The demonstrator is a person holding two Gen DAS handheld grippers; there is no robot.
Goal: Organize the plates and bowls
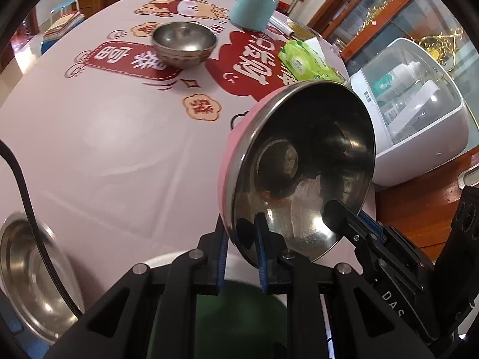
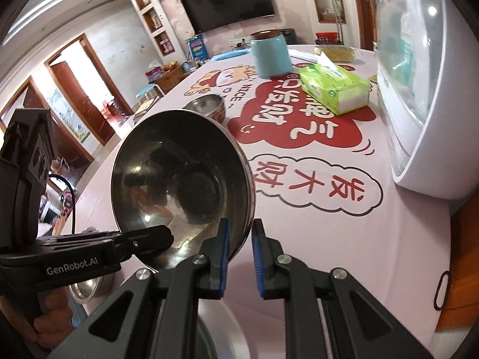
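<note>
Both grippers are on one bowl here: my left gripper (image 1: 242, 249) has its blue pads nipped tight on the rim of the pink-sided steel bowl (image 1: 302, 173), and my right gripper (image 2: 241, 246) pinches the same rim further round, jaws nearly closed on the thin wall; the bowl is tilted on edge in the air above the pink printed tablecloth (image 1: 113, 149), its shiny inside facing the cameras; a second steel bowl (image 1: 184, 43) sits upright further back on the cloth, well apart; a steel plate (image 1: 27, 272) lies at my near left; beyond, a blue canister (image 1: 254, 6), a green tissue pack (image 1: 305, 59) and a white cabinet (image 1: 419, 113) at the right.
</note>
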